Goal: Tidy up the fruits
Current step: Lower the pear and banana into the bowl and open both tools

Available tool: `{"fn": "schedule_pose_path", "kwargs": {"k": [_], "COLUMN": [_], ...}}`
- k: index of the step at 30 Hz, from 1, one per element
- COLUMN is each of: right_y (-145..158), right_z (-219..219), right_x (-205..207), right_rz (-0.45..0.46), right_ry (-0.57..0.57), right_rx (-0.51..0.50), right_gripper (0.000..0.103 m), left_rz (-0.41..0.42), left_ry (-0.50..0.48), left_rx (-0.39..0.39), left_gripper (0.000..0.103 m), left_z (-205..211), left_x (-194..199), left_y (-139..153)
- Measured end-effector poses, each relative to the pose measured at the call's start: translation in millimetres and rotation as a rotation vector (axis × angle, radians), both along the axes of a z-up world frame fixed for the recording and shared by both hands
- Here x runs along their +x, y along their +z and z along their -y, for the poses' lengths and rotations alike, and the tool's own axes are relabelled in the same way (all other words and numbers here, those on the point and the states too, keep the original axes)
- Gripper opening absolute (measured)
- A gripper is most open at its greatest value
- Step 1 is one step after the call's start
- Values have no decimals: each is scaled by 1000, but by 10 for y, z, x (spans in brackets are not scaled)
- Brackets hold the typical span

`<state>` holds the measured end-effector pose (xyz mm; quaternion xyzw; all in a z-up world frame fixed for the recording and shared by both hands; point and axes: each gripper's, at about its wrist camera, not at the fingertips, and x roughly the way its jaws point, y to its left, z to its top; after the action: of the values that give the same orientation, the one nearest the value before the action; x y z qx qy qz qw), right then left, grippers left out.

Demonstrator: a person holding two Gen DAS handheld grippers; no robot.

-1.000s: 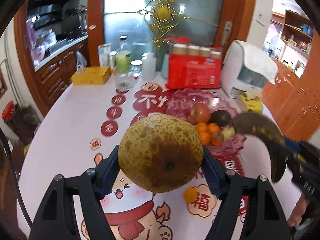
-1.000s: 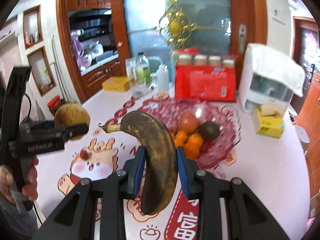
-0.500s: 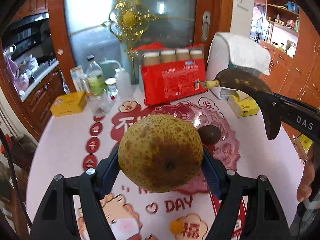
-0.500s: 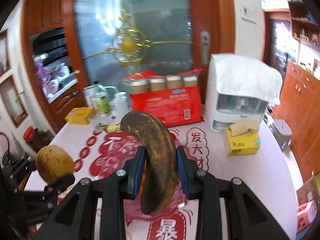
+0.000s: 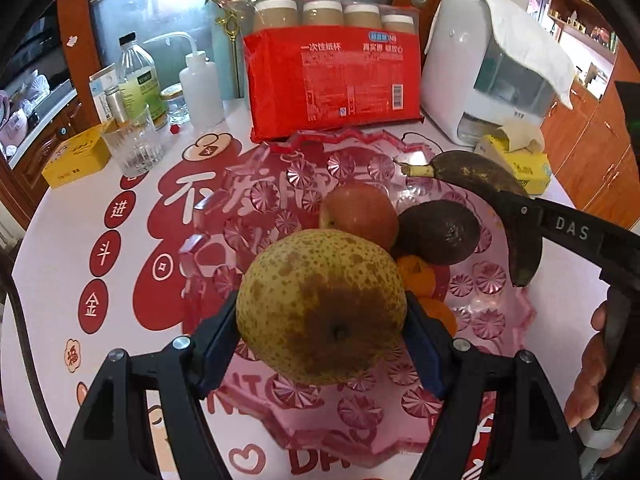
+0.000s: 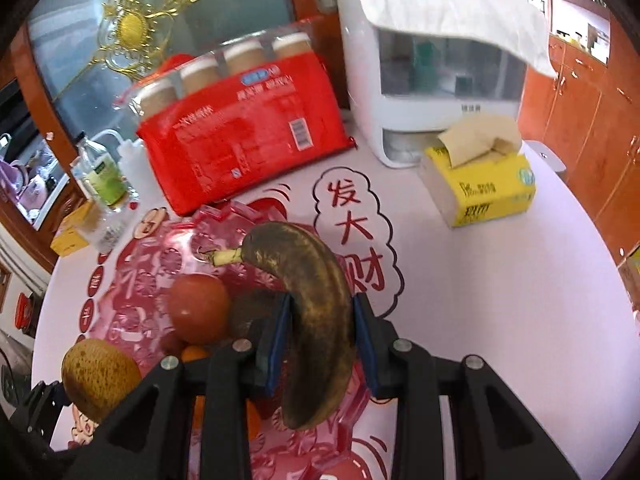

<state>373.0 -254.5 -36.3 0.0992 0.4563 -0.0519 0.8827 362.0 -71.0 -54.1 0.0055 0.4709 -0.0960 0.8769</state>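
My left gripper [image 5: 322,344] is shut on a speckled brown pear [image 5: 320,304] and holds it above the near side of the pink glass fruit bowl [image 5: 240,208]. The bowl holds a red apple [image 5: 358,212], a dark avocado [image 5: 438,230] and small oranges [image 5: 418,276]. My right gripper [image 6: 320,336] is shut on a blackened banana [image 6: 316,300] and holds it above the bowl's right part. The banana also shows in the left wrist view [image 5: 480,184], and the pear in the right wrist view [image 6: 100,376].
Behind the bowl stand a red pack of paper cups [image 5: 332,80], a white dispenser [image 5: 488,76] and a yellow tissue box [image 6: 480,188]. Bottles [image 5: 140,76], a glass [image 5: 134,144] and a yellow box [image 5: 76,156] stand at the back left.
Both grippers have moved forward and tilted down over the fruit bowl, carrying the pear and the banana with them. Both grips are unchanged.
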Motion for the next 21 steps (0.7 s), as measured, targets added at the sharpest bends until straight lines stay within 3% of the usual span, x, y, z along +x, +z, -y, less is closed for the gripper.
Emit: {"fn": "schedule_pose_path", "kwargs": {"k": [5,9,14,16,21], "right_y": [-148,-83,1,30,53], "right_z": [-84,-202,-345,-389,-441], "right_x": [31,-19,-149,-217,-334], "right_rz": [-34,-5,35,55,68], "right_ry": [16,54,112,123,154], "right_rx": [-5,-63,-120,-145,-145], "right_gripper": [32,35,48,49,49], "left_rz": [-8,-43,-82,-66,46], "left_ry": [-10,-4,6,5,-8], "left_rx": [4,18,4,-1,29], "left_gripper": [74,74,75,76,93], "left_z": [60,60,5,-16,-29], "left_x": [10,29,-12,-50,-197], "left_y": [-58,-123,-209,-186,136]}}
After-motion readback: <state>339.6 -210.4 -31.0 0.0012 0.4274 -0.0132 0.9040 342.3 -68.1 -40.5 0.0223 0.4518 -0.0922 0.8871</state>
